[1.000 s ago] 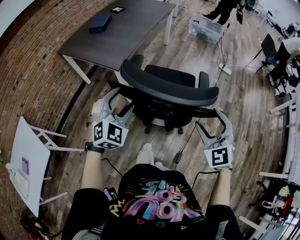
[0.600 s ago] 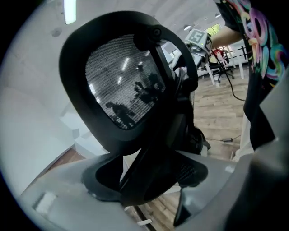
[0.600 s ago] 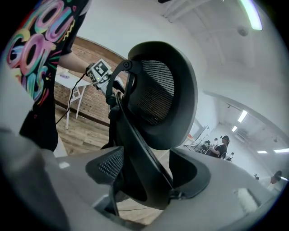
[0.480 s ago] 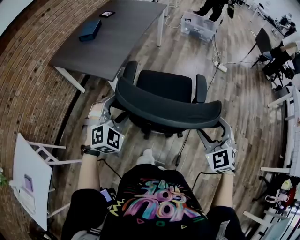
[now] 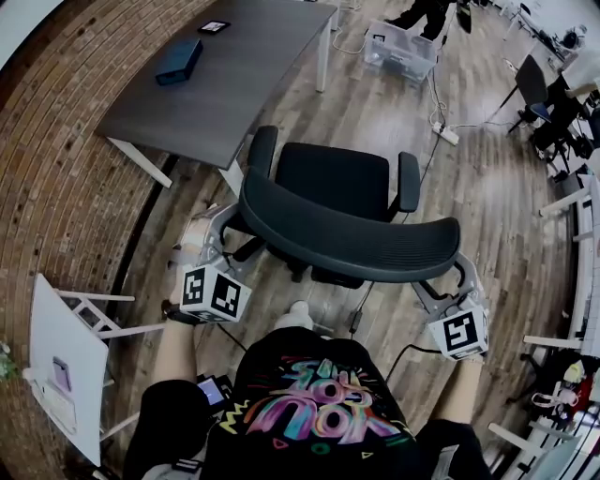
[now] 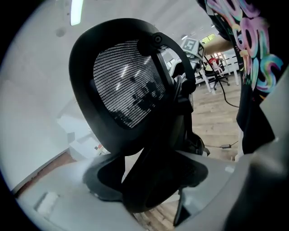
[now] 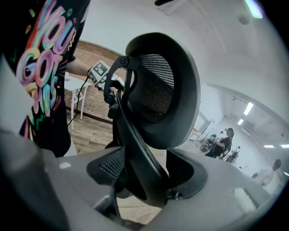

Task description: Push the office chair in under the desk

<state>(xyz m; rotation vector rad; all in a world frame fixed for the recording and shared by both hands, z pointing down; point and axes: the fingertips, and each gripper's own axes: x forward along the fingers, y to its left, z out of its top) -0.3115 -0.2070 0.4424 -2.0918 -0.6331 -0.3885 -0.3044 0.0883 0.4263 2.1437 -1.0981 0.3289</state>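
The black office chair (image 5: 333, 178) stands just off the near corner of the grey desk (image 5: 225, 66), with its seat facing away from me. Its curved mesh backrest (image 5: 347, 244) lies across in front of me. My left gripper (image 5: 223, 220) straddles the backrest's left end. Its jaws have just been opening a little, and the backrest rim (image 6: 149, 149) stands between them with a gap beside it. My right gripper (image 5: 445, 279) straddles the right end in the same way, open around the rim (image 7: 140, 153).
A blue case (image 5: 178, 61) and a phone (image 5: 214, 27) lie on the desk. A brick wall (image 5: 56, 187) runs along the left, with a white folding table (image 5: 61, 356) against it. A clear bin (image 5: 400, 52) and a power strip (image 5: 448, 136) sit on the wooden floor beyond the chair.
Both grippers have come forward from behind the backrest onto its two ends. The backrest now spans from one gripper to the other, and the chair has turned a little.
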